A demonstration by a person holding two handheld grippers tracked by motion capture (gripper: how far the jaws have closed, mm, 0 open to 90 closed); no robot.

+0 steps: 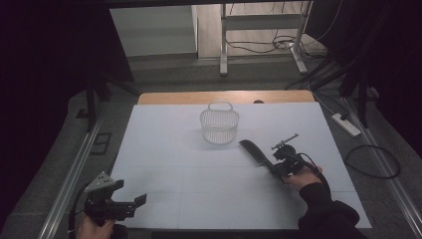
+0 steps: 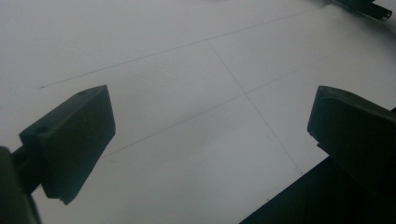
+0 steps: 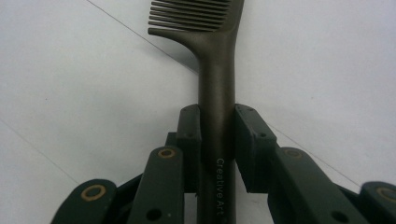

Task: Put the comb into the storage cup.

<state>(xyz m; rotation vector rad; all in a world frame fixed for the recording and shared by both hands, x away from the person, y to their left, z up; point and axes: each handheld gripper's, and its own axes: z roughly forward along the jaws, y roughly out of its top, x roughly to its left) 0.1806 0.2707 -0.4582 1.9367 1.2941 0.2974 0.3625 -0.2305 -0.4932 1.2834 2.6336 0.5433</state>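
Right gripper view: right gripper [image 3: 217, 140] clamped on comb [image 3: 215, 70] handle | comb's long axis points fwd-left twd basket [image 1: 219, 126] | left gripper [image 1: 130, 205] released, well apart, near table [image 1: 164, 174] corner

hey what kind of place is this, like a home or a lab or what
Most likely a lab or recording workspace, not a home: a table covered in plain white sheeting, dark drapes at the sides, and bare floor behind with loose cables, a power strip and metal stand legs.
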